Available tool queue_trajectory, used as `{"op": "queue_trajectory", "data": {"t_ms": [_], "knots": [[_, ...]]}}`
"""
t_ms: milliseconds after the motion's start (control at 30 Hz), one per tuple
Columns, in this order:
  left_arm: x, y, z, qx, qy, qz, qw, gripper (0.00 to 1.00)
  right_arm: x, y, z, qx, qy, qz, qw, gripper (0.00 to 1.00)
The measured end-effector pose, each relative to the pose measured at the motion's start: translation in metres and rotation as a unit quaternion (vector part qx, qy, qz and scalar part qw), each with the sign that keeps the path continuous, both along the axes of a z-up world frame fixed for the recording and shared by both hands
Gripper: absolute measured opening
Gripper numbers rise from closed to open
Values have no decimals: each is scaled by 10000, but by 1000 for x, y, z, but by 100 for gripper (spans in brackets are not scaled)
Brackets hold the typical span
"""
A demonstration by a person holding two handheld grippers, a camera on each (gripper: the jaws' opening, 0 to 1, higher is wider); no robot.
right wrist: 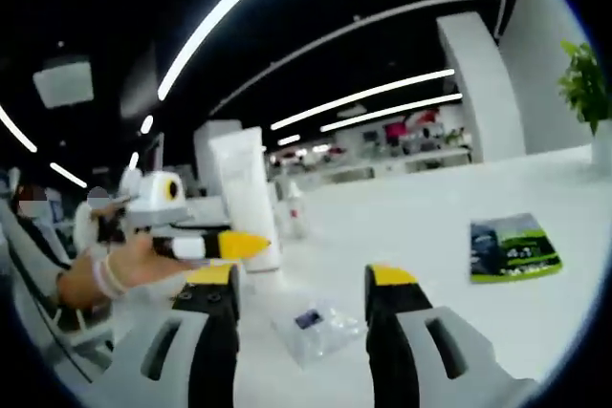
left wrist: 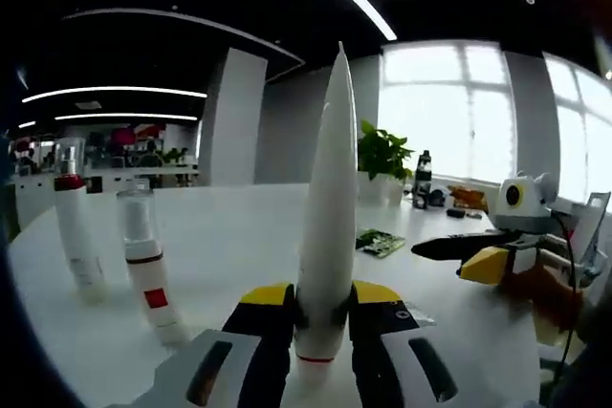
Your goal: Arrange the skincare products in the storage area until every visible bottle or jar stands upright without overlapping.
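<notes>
Partly hidden, tube (left wrist: 327, 226) base between fingers.

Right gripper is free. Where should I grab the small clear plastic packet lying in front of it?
The clear packet lies flat on the white table, between the open right gripper jaws. Probably come from above and pinch one raised crinkled edge; its flat middle offers nothing to close on.

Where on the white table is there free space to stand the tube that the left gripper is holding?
The left gripper holds the white tube. The table is bare between the two bottles and the green booklet, and back toward the plant. The right side is crowded: the right gripper, small dark items.
</notes>
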State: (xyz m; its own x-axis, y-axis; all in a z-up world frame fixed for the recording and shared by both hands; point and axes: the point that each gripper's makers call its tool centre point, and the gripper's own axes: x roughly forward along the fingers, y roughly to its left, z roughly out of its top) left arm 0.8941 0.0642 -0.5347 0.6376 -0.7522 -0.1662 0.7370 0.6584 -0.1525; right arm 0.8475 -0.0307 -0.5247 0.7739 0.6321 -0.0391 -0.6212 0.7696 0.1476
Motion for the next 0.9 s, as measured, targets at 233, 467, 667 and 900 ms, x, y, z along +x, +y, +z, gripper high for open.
{"op": "queue_trajectory", "data": {"t_ms": [233, 467, 667, 900], "knots": [[-8, 25, 1, 64, -16, -170, 9998, 22, 1, 2, -4, -116, 47, 21, 9999, 50], [-10, 69, 0, 143, -170, -35, 9997, 22, 1, 3, -7, -222, 60, -5, 9997, 47], [-7, 109, -2, 175, -264, 257, 9992, 22, 1, 2, -9, -227, 86, -19, 9997, 46], [1, 141, -4, 246, -309, 547, 9977, 22, 1, 0, -11, -227, 94, -52, 9997, 45]]}}
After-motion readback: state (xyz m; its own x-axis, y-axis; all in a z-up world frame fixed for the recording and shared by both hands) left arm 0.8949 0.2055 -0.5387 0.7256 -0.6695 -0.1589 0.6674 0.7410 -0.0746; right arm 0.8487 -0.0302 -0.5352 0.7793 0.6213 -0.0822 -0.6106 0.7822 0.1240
